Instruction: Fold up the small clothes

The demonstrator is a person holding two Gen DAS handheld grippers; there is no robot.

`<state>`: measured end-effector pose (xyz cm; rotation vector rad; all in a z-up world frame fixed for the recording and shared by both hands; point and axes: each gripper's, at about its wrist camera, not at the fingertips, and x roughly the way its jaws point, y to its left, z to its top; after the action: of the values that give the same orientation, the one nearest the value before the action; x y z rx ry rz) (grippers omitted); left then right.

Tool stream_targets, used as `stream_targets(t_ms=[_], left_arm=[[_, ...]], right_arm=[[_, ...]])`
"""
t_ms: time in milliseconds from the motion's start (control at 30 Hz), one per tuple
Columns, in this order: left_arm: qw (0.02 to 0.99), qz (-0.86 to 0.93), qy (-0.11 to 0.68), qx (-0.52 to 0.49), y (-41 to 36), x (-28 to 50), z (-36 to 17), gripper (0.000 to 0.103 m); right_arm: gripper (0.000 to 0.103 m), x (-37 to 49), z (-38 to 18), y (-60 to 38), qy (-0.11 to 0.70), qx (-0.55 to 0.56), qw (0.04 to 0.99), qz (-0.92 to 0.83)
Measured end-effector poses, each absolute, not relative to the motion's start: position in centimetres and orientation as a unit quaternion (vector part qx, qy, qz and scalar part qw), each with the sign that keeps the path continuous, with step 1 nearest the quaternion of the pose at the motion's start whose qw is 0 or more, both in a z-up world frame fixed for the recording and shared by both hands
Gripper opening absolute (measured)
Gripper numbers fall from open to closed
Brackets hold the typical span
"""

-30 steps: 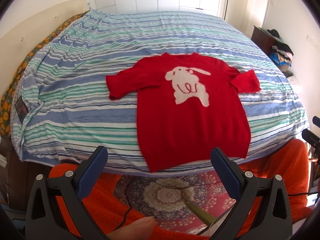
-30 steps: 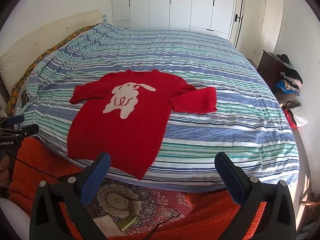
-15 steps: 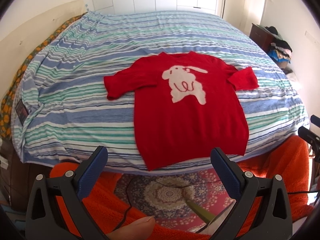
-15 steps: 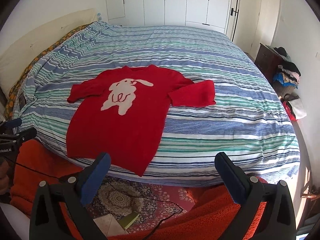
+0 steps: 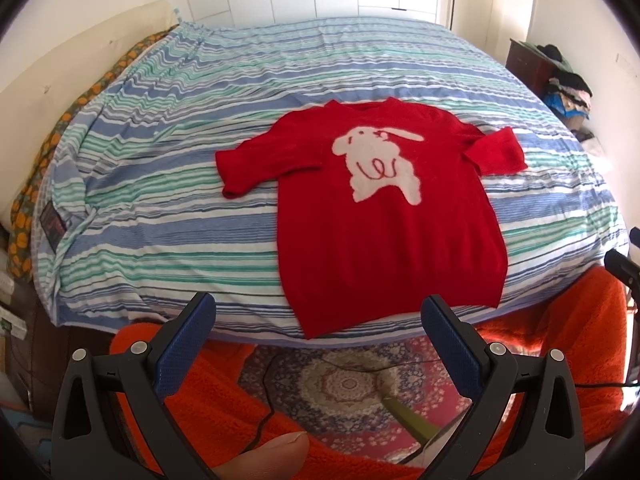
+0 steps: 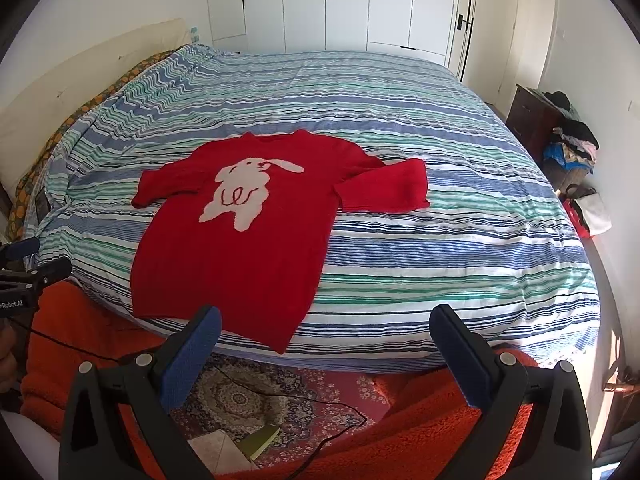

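A small red sweater (image 5: 384, 236) (image 6: 232, 256) with a white rabbit on its chest lies flat and face up on the striped bed, hem at the near edge, both short sleeves spread out. My left gripper (image 5: 318, 320) hovers open just short of the bed edge, in front of the hem's left corner. My right gripper (image 6: 326, 330) is open too, held before the bed edge to the right of the hem. Neither touches the cloth. The other gripper's tip shows at the left edge of the right wrist view (image 6: 28, 268).
The bed (image 6: 440, 248) is covered by a blue, green and white striped duvet. Below its near edge are an orange fleece blanket (image 5: 560, 340) and a patterned rug (image 5: 344, 392) with a cable. A dark cabinet piled with clothes (image 6: 560, 140) stands at the right wall.
Both views have shifted slightly; the sweater sits a little higher and closer in frame. The grippers stay open and the sweater lies unmoved.
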<state>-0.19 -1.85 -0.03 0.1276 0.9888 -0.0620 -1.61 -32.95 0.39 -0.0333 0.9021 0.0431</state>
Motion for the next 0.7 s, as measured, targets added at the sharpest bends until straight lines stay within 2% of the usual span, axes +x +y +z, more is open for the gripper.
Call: stream_targets(t_ms=[700], left_arm=[[0.872, -0.017, 0.487, 0.048, -1.2, 0.1, -0.2, 0.102]], right_arm=[[0.103, -1.4, 1.6, -33.1, 0.415, 0.002, 0.91, 0.022]])
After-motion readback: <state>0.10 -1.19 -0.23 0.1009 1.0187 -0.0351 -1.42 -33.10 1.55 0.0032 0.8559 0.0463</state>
